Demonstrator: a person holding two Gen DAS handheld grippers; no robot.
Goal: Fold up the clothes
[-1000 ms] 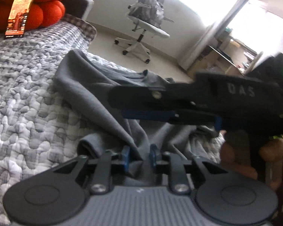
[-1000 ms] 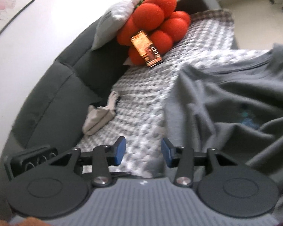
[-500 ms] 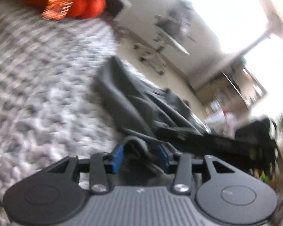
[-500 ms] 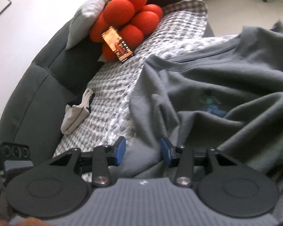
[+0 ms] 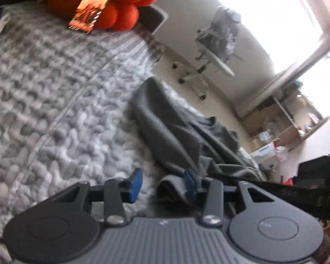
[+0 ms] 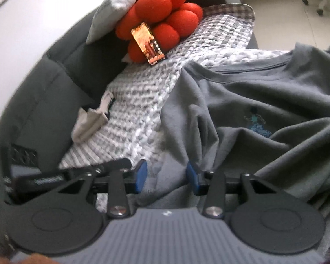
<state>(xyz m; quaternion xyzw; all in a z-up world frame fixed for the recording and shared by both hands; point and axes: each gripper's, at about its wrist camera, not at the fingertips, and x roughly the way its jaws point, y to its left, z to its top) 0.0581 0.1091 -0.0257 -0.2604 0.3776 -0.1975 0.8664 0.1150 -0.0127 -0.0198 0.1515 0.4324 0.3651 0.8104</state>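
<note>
Both jaws stand partly open, the left gripper (image 5: 162, 182) holding nothing and the right gripper (image 6: 166, 176) just closing around an edge of the grey sweatshirt (image 6: 253, 101) crumpled on the quilted blanket (image 6: 143, 101), which looks soft, floppy, best pinched at hem or shoulder seam.

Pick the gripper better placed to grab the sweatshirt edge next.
Right. The right gripper has sweatshirt fabric between its pads, jaws just closing. The left gripper sits mostly over blanket, cloth only at one pad.
</note>
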